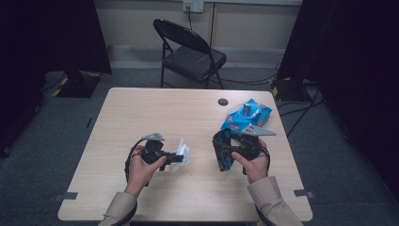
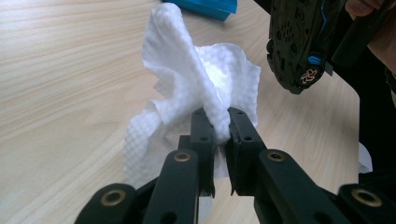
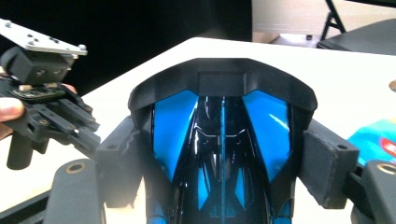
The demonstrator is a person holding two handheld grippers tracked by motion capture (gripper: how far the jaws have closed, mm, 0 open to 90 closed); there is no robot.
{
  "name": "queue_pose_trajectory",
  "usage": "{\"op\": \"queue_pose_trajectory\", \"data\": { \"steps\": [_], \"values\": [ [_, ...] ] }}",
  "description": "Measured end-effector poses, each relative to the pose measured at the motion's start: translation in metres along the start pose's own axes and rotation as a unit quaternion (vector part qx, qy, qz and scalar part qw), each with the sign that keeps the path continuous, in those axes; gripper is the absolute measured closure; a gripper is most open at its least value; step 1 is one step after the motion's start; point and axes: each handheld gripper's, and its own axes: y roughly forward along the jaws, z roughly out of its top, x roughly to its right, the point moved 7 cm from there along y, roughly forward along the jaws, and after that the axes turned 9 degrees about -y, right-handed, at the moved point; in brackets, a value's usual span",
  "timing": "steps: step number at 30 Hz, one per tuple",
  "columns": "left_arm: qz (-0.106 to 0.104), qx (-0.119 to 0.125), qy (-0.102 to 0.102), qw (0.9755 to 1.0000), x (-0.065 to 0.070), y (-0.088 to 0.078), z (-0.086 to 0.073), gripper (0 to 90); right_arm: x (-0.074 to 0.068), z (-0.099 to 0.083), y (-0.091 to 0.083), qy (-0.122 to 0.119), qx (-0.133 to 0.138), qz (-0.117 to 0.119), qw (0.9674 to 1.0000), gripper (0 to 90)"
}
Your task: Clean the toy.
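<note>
Seen from above, a person seated at a pale wooden worktop (image 1: 141, 113) holds a gripper in each hand. At left, the left gripper (image 1: 175, 157) has its jaws closed on a crumpled white wet wipe (image 1: 182, 153), pinched by a fold and raised just above the wood; the left gripper view shows the embossed sheet (image 2: 196, 88) billowing up from between the two black jaws. Just to its right, the right gripper (image 1: 219, 148) has its jaws set wide and clamped on the sides of a black and blue sports shoe (image 1: 225, 150), held off the worktop, its sole facing the wipe (image 2: 299, 42). Farther right and behind, a blue pack of wet wipes (image 1: 247, 116) lies near the worktop's far right corner, and a black folding chair (image 1: 190, 54) stands beyond the table
</note>
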Motion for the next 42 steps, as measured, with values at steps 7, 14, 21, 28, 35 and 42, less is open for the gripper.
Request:
{"op": "queue_pose_trajectory", "data": {
  "steps": [7, 14, 21, 28, 35, 42],
  "values": [
    [0.017, 0.001, -0.005, 0.9998, -0.011, -0.011, -0.003, 82.4, 0.016, -0.006, -0.013, 0.007, -0.004, -0.024, 0.9997, 25.5],
    [0.02, 0.003, -0.009, 0.9998, -0.013, -0.014, -0.005, 82.4, 0.025, -0.015, -0.02, 0.004, -0.021, -0.042, 0.9989, 25.5],
    [0.025, 0.002, -0.008, 0.9997, -0.017, -0.017, -0.007, 82.4, 0.03, -0.025, -0.016, -0.003, -0.041, -0.056, 0.9976, 25.5],
    [0.037, -0.001, -0.009, 0.9993, -0.024, -0.021, -0.008, 82.4, 0.034, -0.032, -0.009, -0.004, -0.055, -0.06, 0.9967, 25.5],
    [0.046, -0.004, -0.009, 0.9989, -0.028, -0.023, -0.01, 82.4, 0.038, -0.036, -0.001, -0.009, -0.063, -0.066, 0.9958, 25.5],
    [0.057, -0.009, -0.007, 0.9983, -0.034, -0.024, -0.01, 82.4, 0.04, -0.042, 0.009, -0.016, -0.075, -0.071, 0.9945, 25.4]
  ]
}}
